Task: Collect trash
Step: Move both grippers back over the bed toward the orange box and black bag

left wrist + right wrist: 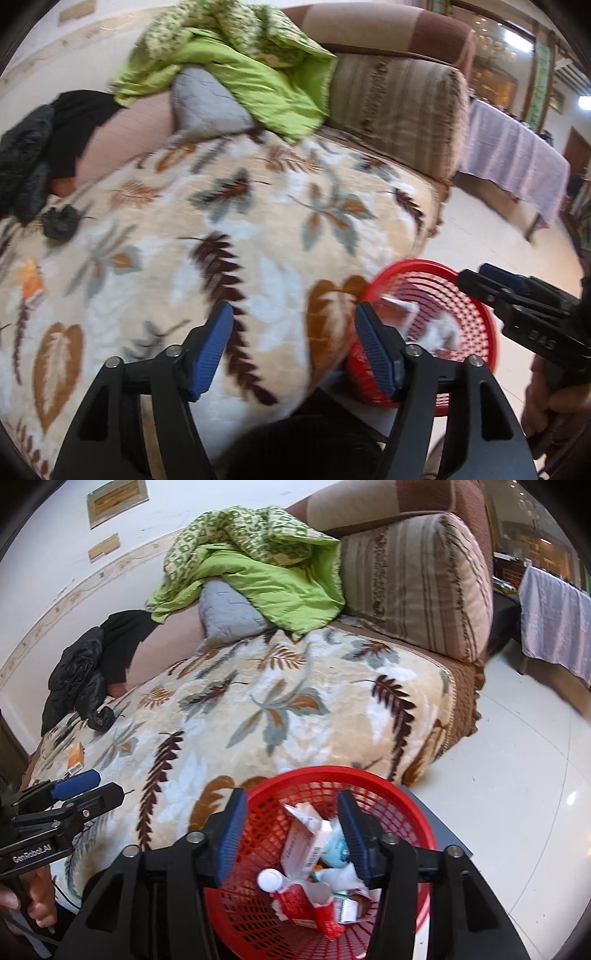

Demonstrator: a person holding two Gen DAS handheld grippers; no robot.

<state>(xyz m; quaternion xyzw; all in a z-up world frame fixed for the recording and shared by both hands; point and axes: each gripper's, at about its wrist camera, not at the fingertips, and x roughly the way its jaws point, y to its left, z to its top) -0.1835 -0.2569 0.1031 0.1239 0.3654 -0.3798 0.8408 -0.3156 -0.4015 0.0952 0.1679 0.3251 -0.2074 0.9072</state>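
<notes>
My right gripper (pixel 291 801) hangs open just above a red mesh basket (pixel 325 772), nothing between its blue pads. In the basket lies trash: a pale carton (pixel 301 843), a white-capped bottle (pixel 271 879), a torn red packet (pixel 308 904) and crumpled paper. My left gripper (pixel 293 314) is open and empty over the leaf-patterned blanket (pixel 207 236), left of the basket (pixel 424 264). A crumpled black bag (pixel 61 221) (pixel 101 716) and a small orange box (pixel 75 757) lie on the blanket's far left. Each gripper shows in the other's view: right gripper (pixel 474 273), left gripper (pixel 109 784).
A green quilt (pixel 258 572) and a grey pillow (pixel 229 609) are heaped at the back, beside a striped bolster (pixel 417 583). Black clothing (pixel 92 657) lies at the far left. A table with a lilac cloth (pixel 517 155) stands on the pale tiled floor (pixel 517 757) to the right.
</notes>
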